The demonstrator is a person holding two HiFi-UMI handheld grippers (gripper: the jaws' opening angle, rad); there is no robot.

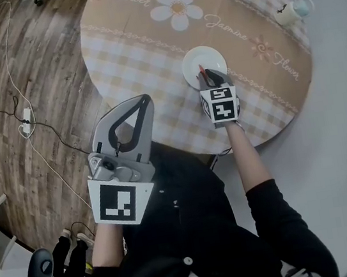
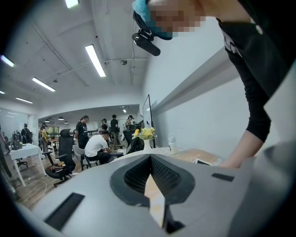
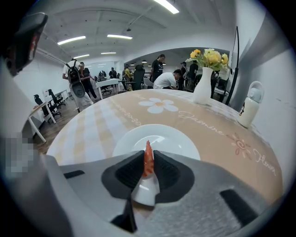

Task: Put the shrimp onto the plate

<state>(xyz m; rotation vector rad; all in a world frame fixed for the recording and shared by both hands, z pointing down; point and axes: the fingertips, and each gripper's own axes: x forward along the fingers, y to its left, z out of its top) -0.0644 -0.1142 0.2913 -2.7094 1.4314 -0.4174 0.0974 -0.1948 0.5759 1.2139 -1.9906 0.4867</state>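
Right gripper view: the shrimp point(image 3: 147, 159), small and orange-red w/ paler bands, is seen pinched upright between the black pads of the right gripper point(image 3: 148, 167). Its thin end points up, past the jaw tips. Just beyond it lies a white plate point(image 3: 178, 139), bare, on a round table point(image 3: 106, 125) covered w/ a tan checked cloth w/ a flower print.

Head view: the right gripper point(image 1: 209, 75) is held over the near part of the plate point(image 1: 197, 59), w/ the shrimp point(image 1: 203, 71) over the plate's white surface. Whether the shrimp touches the plate can't be told.

The left gripper point(image 1: 144, 100) is held off the table's edge point(image 1: 121, 91), close to the person's body. In the left gripper view its jaws are pressed together at the tips, w/ nothing between them.

Handling, as a judgement: the shrimp is prob. very light, soft or a bit springy, and smooth enough to slip. It is best taken at the thicker mid-body, approx. where it is held, not at the thin end. A light squeeze should be enough. If the shrimp is let go from height, it may bounce or roll off the shallow plate.
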